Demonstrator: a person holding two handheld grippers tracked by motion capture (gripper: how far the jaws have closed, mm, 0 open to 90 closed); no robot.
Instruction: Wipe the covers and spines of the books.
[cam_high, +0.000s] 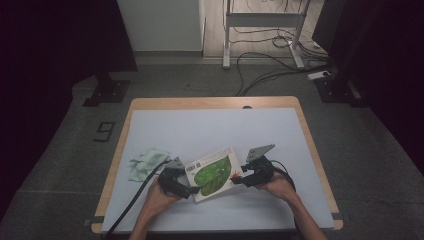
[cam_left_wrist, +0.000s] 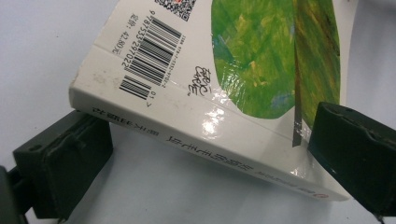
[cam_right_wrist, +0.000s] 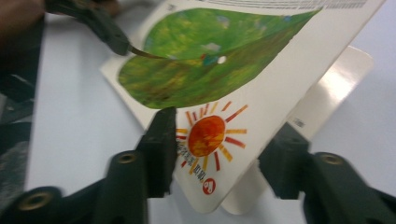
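Observation:
A white book (cam_high: 212, 172) with a green leaf and a red sun on its cover lies near the table's front edge. In the left gripper view its spine (cam_left_wrist: 210, 135) and barcode face me. My left gripper (cam_left_wrist: 210, 154) stands open at the spine, one jaw by the spine's corner and the other on the leaf cover. The front cover (cam_right_wrist: 261, 84) is lifted clear of the page below. My right gripper (cam_right_wrist: 219, 144) straddles its sun corner, one jaw in front and one behind, with a gap between them. The left gripper (cam_right_wrist: 107, 37) touches the leaf's tip farther off.
A crumpled pale green cloth (cam_high: 145, 162) lies to the left of the book, just beyond the left gripper (cam_high: 192, 190). The white mat (cam_high: 210, 125) covers the wooden table. Cables and a desk frame stand on the floor behind.

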